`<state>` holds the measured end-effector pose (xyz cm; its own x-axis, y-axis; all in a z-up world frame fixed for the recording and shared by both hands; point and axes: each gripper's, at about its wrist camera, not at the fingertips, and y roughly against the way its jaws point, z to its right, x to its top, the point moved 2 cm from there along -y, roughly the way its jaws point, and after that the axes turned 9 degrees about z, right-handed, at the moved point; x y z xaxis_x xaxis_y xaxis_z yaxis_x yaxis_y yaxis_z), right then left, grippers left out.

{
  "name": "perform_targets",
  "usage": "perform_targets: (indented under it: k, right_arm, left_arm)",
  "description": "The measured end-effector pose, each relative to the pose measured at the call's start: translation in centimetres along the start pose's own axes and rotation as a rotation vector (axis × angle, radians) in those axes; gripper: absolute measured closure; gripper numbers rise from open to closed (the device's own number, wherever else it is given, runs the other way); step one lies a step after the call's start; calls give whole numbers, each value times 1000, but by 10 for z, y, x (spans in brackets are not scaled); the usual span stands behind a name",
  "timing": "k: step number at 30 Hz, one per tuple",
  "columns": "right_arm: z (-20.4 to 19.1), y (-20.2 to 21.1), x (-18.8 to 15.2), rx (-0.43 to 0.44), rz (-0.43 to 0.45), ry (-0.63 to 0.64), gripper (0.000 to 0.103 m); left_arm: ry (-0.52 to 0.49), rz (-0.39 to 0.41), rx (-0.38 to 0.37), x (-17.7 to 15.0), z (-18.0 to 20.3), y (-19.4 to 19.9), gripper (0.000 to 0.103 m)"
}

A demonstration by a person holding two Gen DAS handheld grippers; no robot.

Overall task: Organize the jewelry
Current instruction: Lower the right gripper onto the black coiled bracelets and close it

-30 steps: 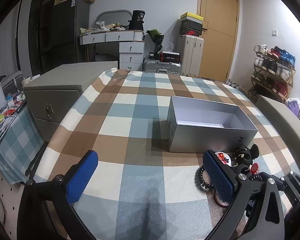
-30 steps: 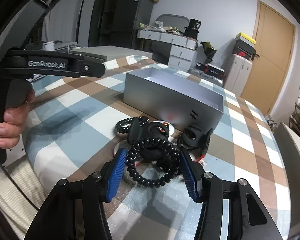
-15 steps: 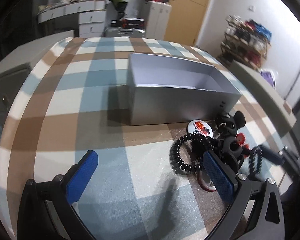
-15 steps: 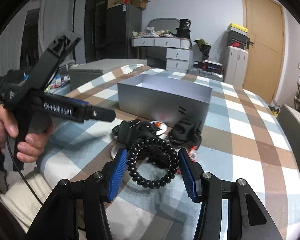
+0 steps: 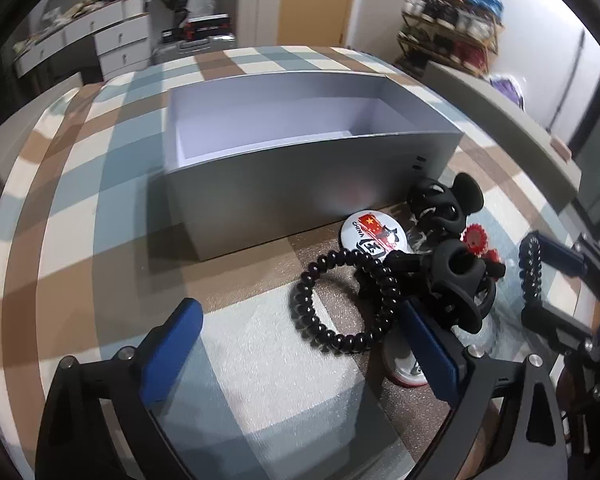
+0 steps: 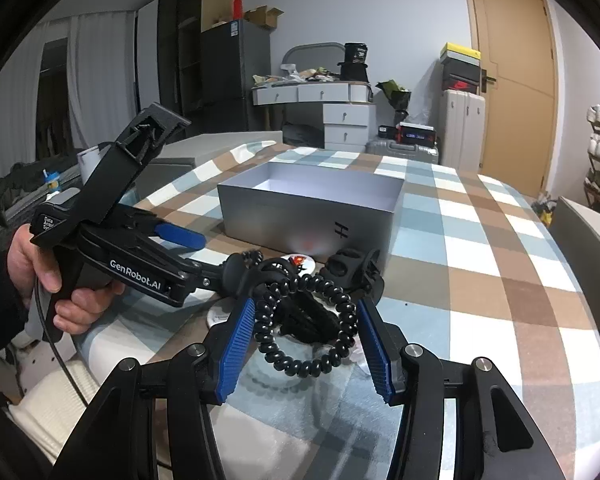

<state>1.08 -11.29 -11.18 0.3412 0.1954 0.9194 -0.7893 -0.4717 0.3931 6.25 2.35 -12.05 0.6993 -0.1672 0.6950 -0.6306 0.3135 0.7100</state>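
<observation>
On the checked tablecloth [image 5: 112, 184], in brown, pale blue and cream squares, stands an open silver-grey box [image 5: 284, 184] with a white inside, and nothing shows in it. Just in front of its near wall lies the jewelry heap. From the left wrist view, a black spiral hair tie [image 5: 340, 300] lies flat on the cloth at the left of the heap. A round white badge [image 5: 374, 234] with a red flag and the word CHINA sits close to the box wall. Black claw clips [image 5: 456, 276] are piled to the right of the tie, one of them with round ears [image 5: 444, 200] near the box corner, and small red toothed pieces [image 5: 475, 238] show between them. A second round item with a red rim [image 5: 402, 366] lies partly behind the right blue finger.

The left gripper [image 5: 300, 356] points down at the cloth with its jaws wide apart and now closing. Part of the hair tie's loop lies between the blue pads [image 5: 172, 344], which press on nothing.

The right gripper [image 6: 306, 344] is held just above the cloth. Another black spiral tie [image 6: 308, 324] hangs between its ribbed blue pads [image 6: 238, 348], half spread, and the tie looks caught between them, its loop drooping below. In that view a bare hand [image 6: 64, 284] grasps the handle of the left gripper, whose finger reaches in toward the heap. A cable hangs from that handle.
</observation>
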Motion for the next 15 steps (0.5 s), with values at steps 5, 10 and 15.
perform_targets:
  k: [5, 10, 15]
  right_arm:
    - [0, 2, 2, 4, 7, -4, 51]
    - [0, 4, 4, 7, 15, -4, 51]
    - [3, 5, 6, 6, 23, -14, 50]
  left_arm:
    - [-72, -7, -44, 3, 7, -2, 28]
    - [-109, -6, -97, 5, 10, 0, 57]
    - [-105, 5, -86, 4, 8, 1, 63]
